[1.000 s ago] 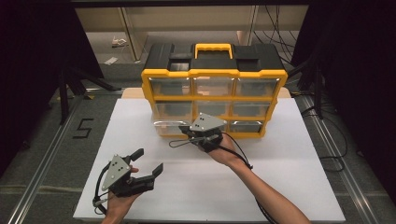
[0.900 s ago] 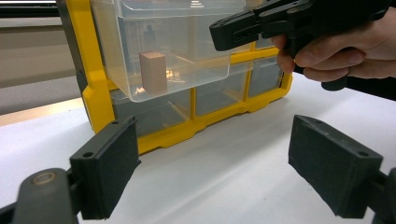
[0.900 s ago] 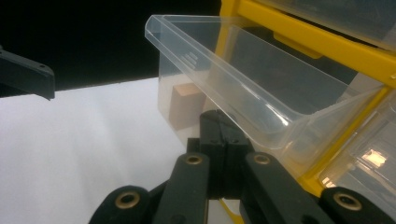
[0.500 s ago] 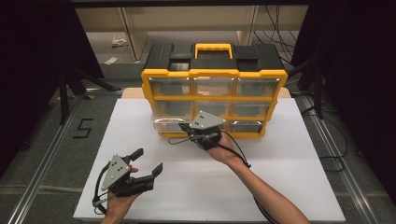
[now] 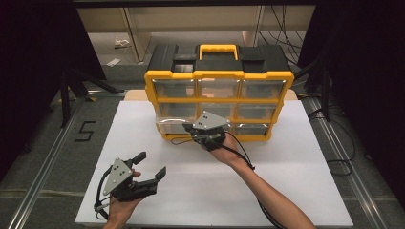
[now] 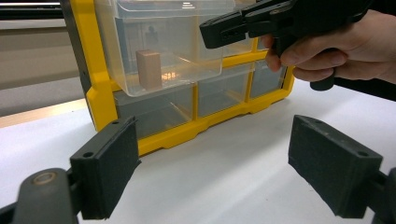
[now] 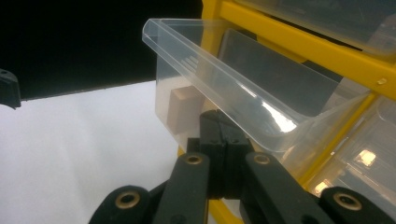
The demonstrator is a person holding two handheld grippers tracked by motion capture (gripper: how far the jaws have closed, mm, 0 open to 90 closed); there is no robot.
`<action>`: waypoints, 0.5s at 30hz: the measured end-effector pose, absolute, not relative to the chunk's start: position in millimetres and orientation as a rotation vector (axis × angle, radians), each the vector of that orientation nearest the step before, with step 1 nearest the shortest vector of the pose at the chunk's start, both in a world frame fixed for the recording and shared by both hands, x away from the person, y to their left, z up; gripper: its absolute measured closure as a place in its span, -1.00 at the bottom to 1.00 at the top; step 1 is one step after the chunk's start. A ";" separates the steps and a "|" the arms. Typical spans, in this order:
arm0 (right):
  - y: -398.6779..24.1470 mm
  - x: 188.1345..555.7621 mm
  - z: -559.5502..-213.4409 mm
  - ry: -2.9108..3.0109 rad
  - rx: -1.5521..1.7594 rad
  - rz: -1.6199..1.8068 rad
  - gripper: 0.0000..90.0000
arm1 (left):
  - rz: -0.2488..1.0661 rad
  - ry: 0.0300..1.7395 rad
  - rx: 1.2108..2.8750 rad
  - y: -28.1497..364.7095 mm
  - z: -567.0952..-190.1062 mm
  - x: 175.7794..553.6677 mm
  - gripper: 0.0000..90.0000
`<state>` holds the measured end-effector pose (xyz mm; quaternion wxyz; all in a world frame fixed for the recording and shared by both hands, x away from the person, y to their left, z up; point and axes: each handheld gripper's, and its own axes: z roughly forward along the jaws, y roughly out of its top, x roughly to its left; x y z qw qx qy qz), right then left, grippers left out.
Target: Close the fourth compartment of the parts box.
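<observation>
A yellow-framed plastic organiser cabinet (image 5: 218,90) with clear drawers and a black lid stood at the far edge of a white tabletop board (image 5: 286,191). One clear plastic drawer (image 6: 163,42) on its lower left side was pulled partway out, and a small tan wooden block (image 6: 149,69) stood upright inside it. The right gripper (image 5: 191,130) had its jaws pressed together against the drawer's front, under the lip; whether they pinched the plastic could not be told. The left gripper (image 5: 152,166) rested near the board's near edge, jaws spread wide and empty, well apart from the cabinet, with bare board between.
</observation>
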<state>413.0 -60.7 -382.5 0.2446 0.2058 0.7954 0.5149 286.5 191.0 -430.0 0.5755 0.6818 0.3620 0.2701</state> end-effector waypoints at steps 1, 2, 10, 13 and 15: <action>-60.4 413.8 -382.7 2.171 0.563 1.406 1.00 | 0.632 0.848 1.596 191.1 -430.0 286.6 -0.64; -59.2 415.3 -382.9 2.167 0.570 1.407 1.00 | 0.632 0.848 1.596 191.1 -430.0 286.6 -0.65; -57.1 417.5 -383.3 2.155 0.582 1.403 1.00 | 0.631 0.848 1.597 190.9 -430.1 286.6 -0.64; -57.0 418.5 -383.1 2.152 0.582 1.396 1.00 | 0.632 0.846 1.596 190.2 -430.0 286.2 -0.65; -56.8 419.3 -382.9 2.149 0.583 1.393 1.00 | 0.632 0.846 1.596 190.2 -430.0 286.2 -0.65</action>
